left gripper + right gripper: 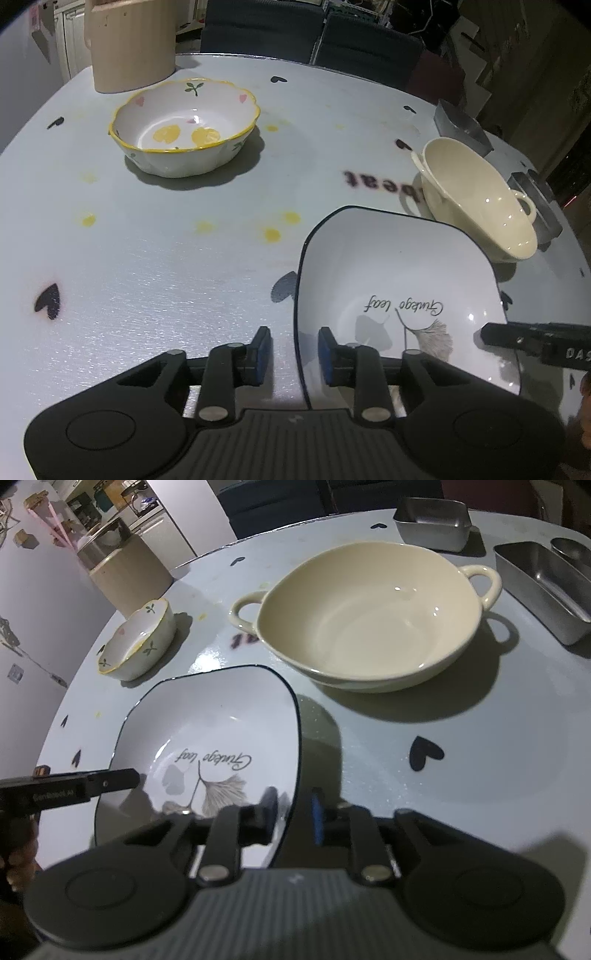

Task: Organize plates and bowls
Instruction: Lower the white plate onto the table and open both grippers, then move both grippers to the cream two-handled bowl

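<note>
Both grippers straddling the square plate [399, 273] rims, left gripper [294, 354] and right gripper [293, 814] jaws standing apart, unclamped; cream bowl [369, 616] sitting just beyond, floral bowl [184, 125] toward the table [166, 266] far edge.

A home dining area beside a kitchen: a round surface [369, 746] under a heart-printed cloth carries household crockery, dark chairs [258, 33] stand behind it, and a fridge [173, 520] and cluttered shelves [99, 506] show beyond.
</note>
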`<action>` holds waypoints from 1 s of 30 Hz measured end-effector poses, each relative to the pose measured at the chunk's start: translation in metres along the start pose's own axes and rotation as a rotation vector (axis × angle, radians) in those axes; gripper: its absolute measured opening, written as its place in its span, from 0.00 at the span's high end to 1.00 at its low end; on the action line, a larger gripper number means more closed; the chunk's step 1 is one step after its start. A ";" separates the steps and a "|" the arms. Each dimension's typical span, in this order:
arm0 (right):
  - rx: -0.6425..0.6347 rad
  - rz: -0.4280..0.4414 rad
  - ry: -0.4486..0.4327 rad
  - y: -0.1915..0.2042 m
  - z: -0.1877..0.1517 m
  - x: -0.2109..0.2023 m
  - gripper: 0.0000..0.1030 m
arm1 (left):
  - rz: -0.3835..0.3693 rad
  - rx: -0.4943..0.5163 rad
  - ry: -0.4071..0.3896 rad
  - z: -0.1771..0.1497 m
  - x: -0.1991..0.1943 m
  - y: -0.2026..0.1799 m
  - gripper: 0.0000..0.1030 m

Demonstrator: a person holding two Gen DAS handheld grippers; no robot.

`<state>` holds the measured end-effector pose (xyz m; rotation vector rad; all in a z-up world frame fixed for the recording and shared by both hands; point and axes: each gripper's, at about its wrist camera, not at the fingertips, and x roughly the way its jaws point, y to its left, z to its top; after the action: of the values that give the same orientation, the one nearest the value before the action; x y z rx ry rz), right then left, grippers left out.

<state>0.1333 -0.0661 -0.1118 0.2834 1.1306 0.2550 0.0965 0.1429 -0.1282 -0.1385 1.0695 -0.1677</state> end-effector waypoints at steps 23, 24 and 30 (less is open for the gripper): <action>-0.053 0.063 -0.088 0.005 -0.008 -0.026 0.00 | 0.094 0.096 -0.109 0.000 -0.052 -0.035 0.00; -0.057 0.066 -0.095 0.005 -0.008 -0.029 0.00 | 0.094 0.097 -0.121 0.001 -0.055 -0.038 0.00; -0.091 0.050 -0.161 -0.001 -0.003 -0.054 0.00 | 0.059 0.110 -0.199 0.020 -0.071 -0.067 0.00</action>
<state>0.1083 -0.0854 -0.0677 0.2475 0.9515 0.3214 0.0762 0.0921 -0.0452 -0.0241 0.8633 -0.1557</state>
